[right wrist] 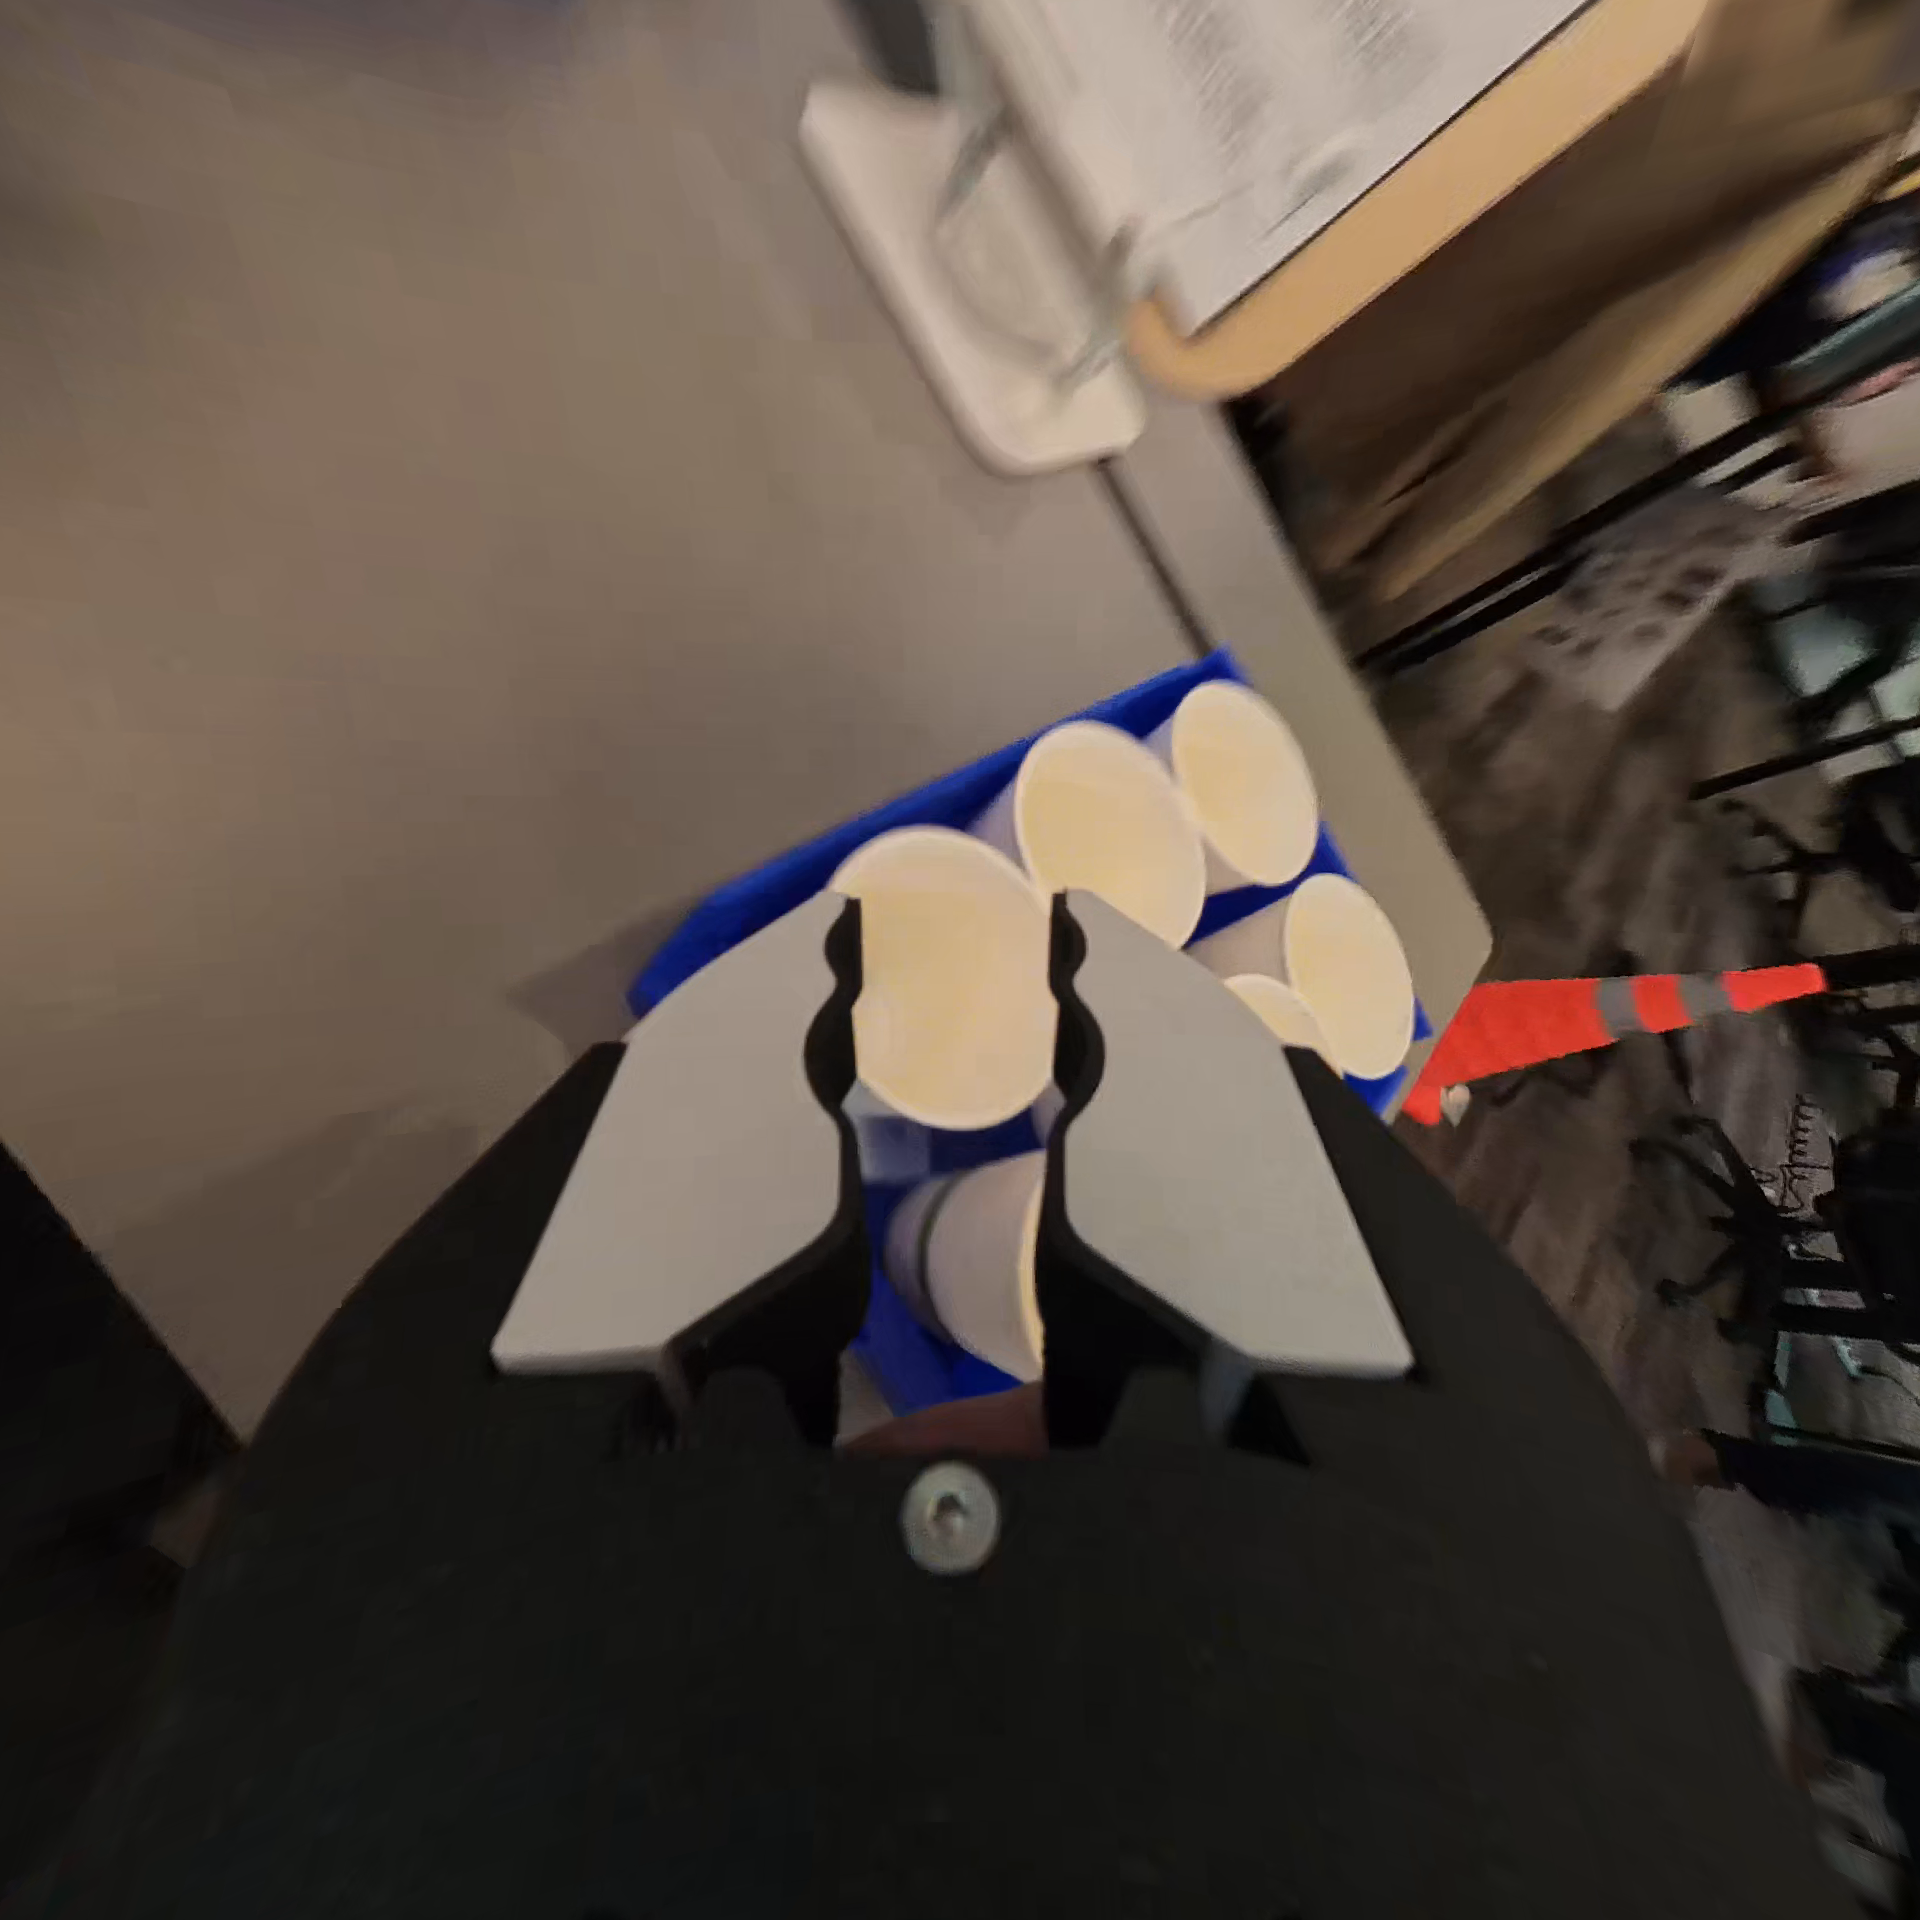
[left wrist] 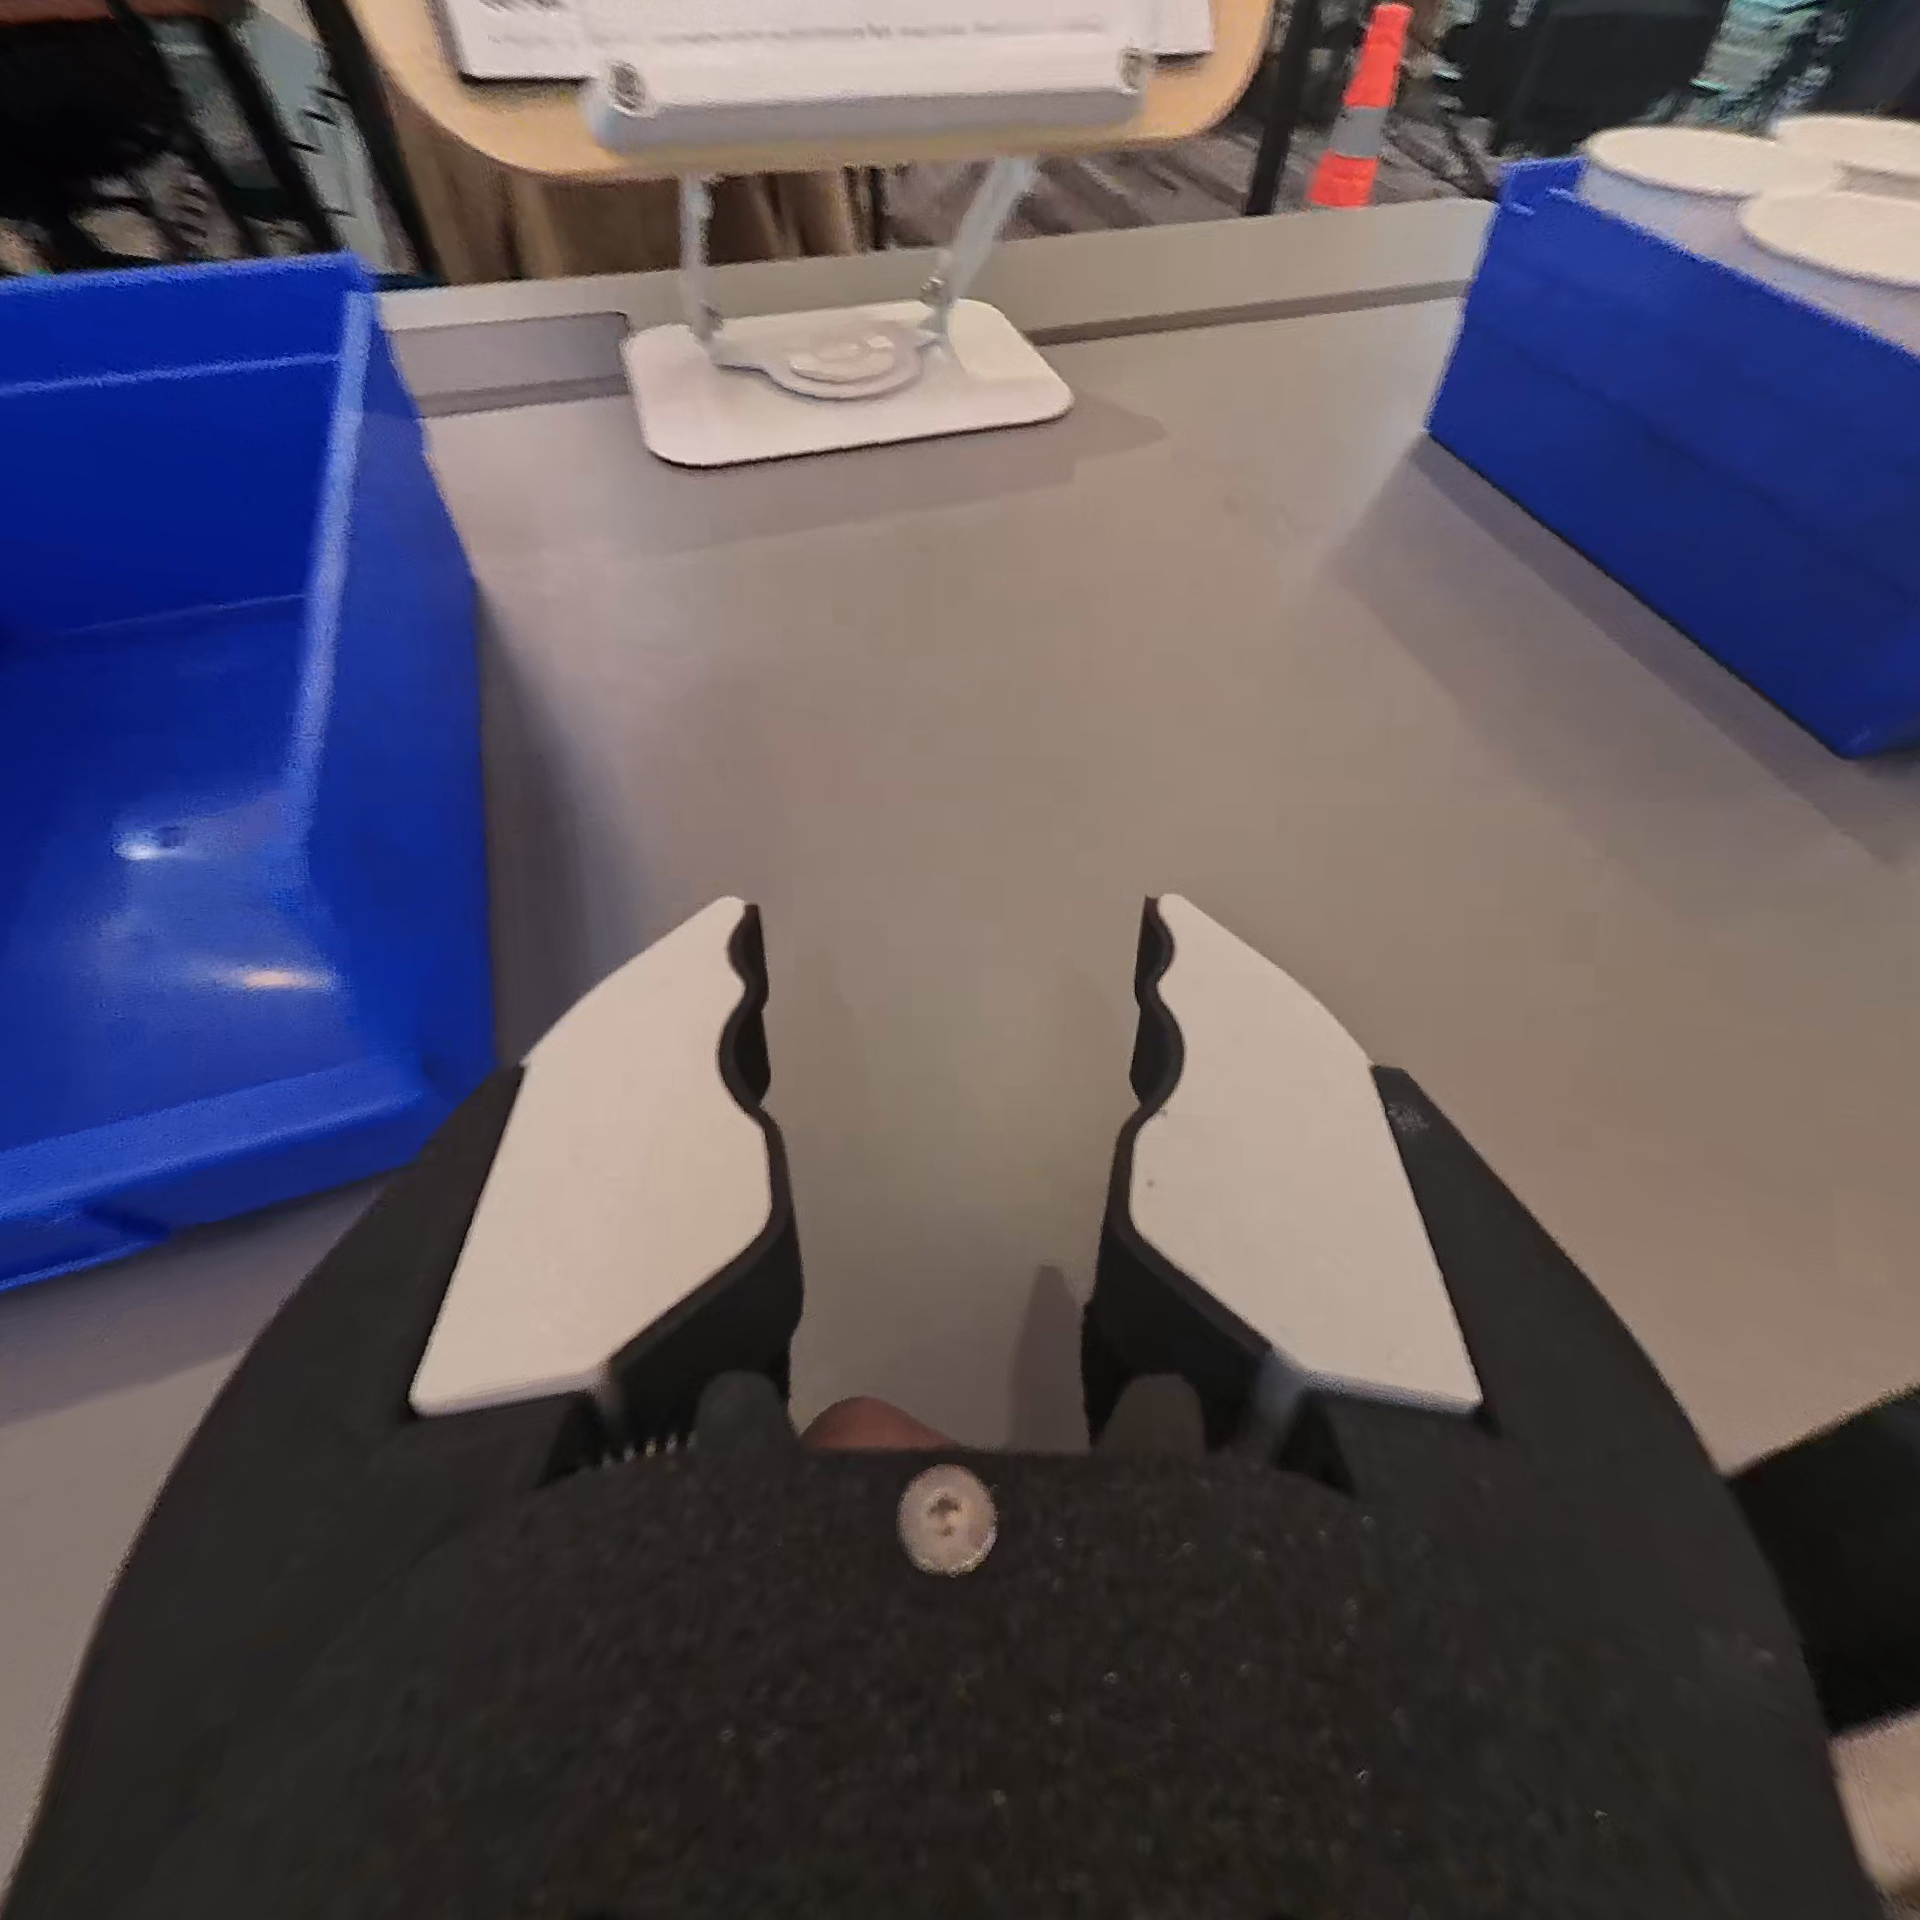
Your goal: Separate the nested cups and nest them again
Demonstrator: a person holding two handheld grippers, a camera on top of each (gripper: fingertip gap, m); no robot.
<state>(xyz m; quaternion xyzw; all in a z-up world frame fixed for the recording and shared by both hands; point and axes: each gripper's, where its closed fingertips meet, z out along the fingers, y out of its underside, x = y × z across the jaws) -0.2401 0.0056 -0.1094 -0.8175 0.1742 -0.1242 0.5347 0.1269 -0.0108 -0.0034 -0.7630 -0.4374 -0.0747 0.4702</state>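
The grey table [left wrist: 1039, 675] spreads under both my tongs and carries everything else. On my left side sits a big blue bin [left wrist: 208, 727] with nothing showing inside it, and over on the right, well apart from it, stands a second blue bin [left wrist: 1662, 468] packed with white cups [left wrist: 1683, 166] standing bottom-up. At the far edge of the table, between the two bins, a white stand [left wrist: 852, 384] holds up a tan board with papers clipped to it. Beyond the table an orange cone [left wrist: 1371, 104] stands on the floor. My left tongs [left wrist: 951, 914] hang over bare table with the fingers spread wide and nothing between them. My right tongs [right wrist: 954, 925] are tilted over the cup bin [right wrist: 935, 810], the fingers partly apart, with the round base of the nearest cup [right wrist: 945, 997] framed in the gap; the picture is smeared, so I cannot tell whether the pads touch its wall. Other cup bases [right wrist: 1101, 831] crowd just beside it, and lower between my fingers another cup [right wrist: 977, 1268] shows its side.
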